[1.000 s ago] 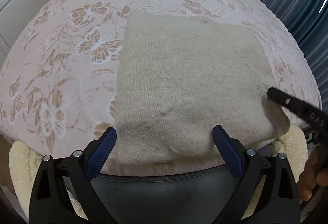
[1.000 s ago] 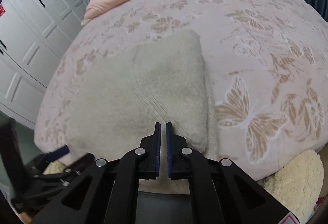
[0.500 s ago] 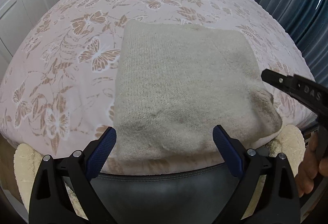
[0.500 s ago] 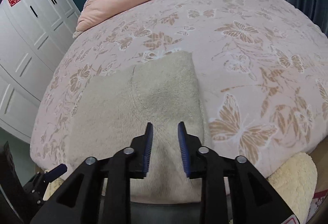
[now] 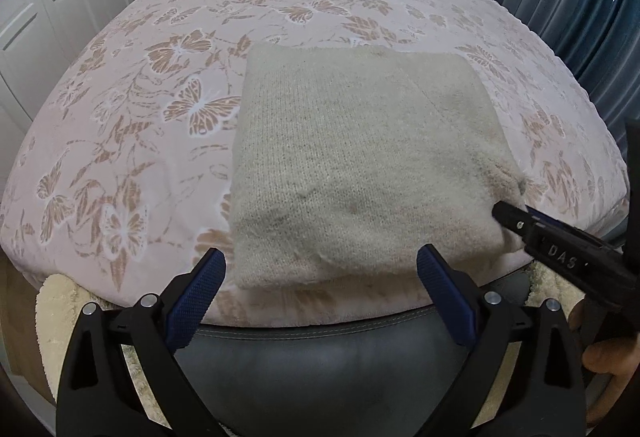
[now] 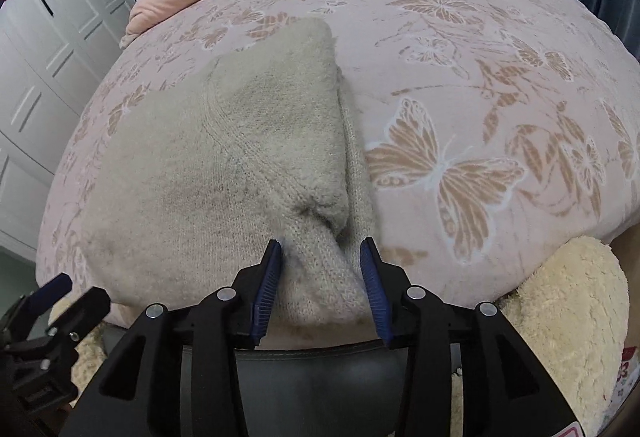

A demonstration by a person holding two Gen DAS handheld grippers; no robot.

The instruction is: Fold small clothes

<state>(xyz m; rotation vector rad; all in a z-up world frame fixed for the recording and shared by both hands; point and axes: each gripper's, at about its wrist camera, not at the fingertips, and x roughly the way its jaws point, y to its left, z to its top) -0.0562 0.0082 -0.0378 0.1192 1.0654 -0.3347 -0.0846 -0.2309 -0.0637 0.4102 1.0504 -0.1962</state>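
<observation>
The right gripper (image 6: 322, 251), pressed together a second ago, is opening, its jaws now straddling a bunched corner of the folded beige sweater (image 5: 360, 173) at the bed's (image 5: 120, 141) near edge. The left gripper (image 5: 320, 269) hangs spread wide and empty there; the sweater's underlayers are hidden.

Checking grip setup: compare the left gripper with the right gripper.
The left gripper stands wide open above the knit garment's near edge, gripping nothing; the right gripper is narrower, its jaws opening with the garment's bunched corner between them. Both have blue pads and point down at the bed.
</observation>
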